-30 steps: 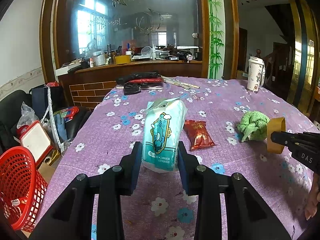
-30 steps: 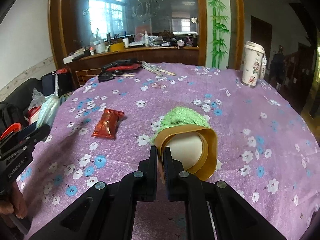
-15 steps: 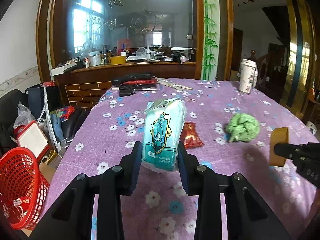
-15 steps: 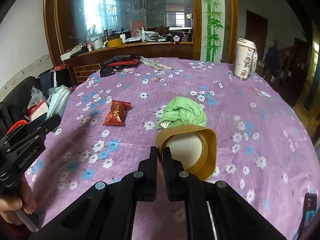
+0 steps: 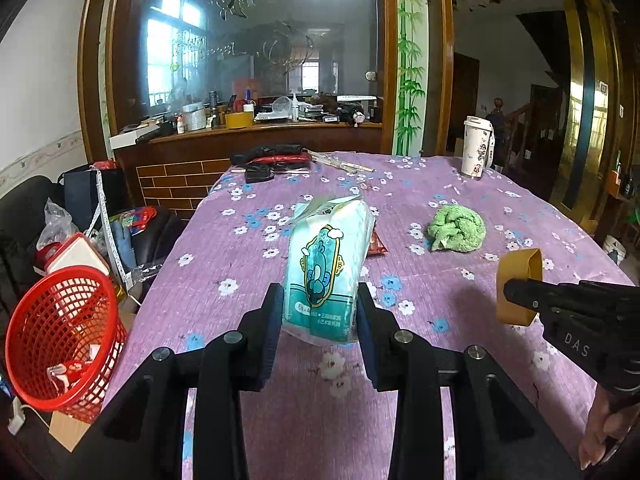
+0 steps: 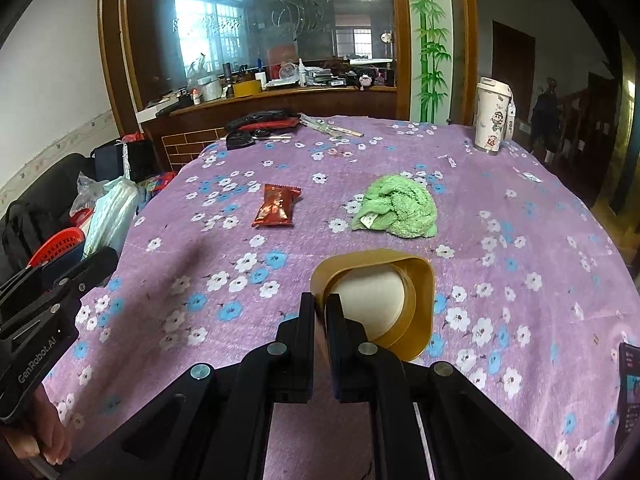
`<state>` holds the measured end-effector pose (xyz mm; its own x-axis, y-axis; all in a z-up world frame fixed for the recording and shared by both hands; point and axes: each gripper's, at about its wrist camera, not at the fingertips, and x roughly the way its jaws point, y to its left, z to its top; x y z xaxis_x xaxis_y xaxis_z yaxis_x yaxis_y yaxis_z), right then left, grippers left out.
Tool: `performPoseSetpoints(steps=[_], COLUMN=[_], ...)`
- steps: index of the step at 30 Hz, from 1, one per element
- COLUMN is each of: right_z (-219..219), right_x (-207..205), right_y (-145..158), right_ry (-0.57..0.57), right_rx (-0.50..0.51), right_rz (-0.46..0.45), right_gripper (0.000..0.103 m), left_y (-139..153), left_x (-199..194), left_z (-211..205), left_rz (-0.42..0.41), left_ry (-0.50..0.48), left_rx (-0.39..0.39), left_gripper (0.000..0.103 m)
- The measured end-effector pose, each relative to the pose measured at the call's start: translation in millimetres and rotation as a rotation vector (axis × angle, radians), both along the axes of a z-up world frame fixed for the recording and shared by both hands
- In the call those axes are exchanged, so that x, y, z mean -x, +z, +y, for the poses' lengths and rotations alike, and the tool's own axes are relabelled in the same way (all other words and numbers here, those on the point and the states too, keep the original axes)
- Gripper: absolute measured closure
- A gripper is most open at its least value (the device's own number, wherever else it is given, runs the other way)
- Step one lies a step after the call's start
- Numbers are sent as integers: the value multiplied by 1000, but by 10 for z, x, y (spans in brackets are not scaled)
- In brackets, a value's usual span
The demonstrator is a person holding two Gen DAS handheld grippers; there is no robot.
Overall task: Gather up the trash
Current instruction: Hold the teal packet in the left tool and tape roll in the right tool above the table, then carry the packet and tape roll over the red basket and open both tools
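Trash in hand: a teal-and-white tissue pack (image 5: 326, 272) is clamped upright between the pads of the left gripper (image 5: 320, 320), lifted clear of a table draped in a purple flowered tablecloth (image 5: 248, 264). Right gripper (image 6: 320, 320) has its jaws nearly together, pinching the rim of a squashed gold paper cup (image 6: 384, 304) with a white inside, which lies on its side with the mouth facing the camera, also above the cloth. On the table beyond sit a red snack wrapper (image 6: 277, 211), a crumpled green towel (image 6: 396, 206) and, near the far edge, a white lidded tumbler (image 6: 491, 116). A red mesh basket (image 5: 60, 340) stands on the floor beside the table's left edge, with scraps visible inside it. Fingers of a hand (image 5: 600, 436) show below the right gripper.
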<state>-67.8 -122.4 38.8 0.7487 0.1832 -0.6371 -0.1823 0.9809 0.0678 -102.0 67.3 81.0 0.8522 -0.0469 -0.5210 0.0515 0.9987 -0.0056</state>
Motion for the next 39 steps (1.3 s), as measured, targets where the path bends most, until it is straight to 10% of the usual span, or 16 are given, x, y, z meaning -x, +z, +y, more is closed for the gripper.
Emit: performPoseSetpoints(steps=[26,39], right_z=[222,901], right_x=[220,150], right_y=[85,240], right_ry=[49,245], right_rx=[-4,-58], right_rz=[-15,5], right_gripper=[96,96], left_y=[-12,121], left_x=[274,415], left_z=[217,791], left_rz=[15,-11], left_ry=[32,130], left_rx=[18,64], left_gripper=[69,69])
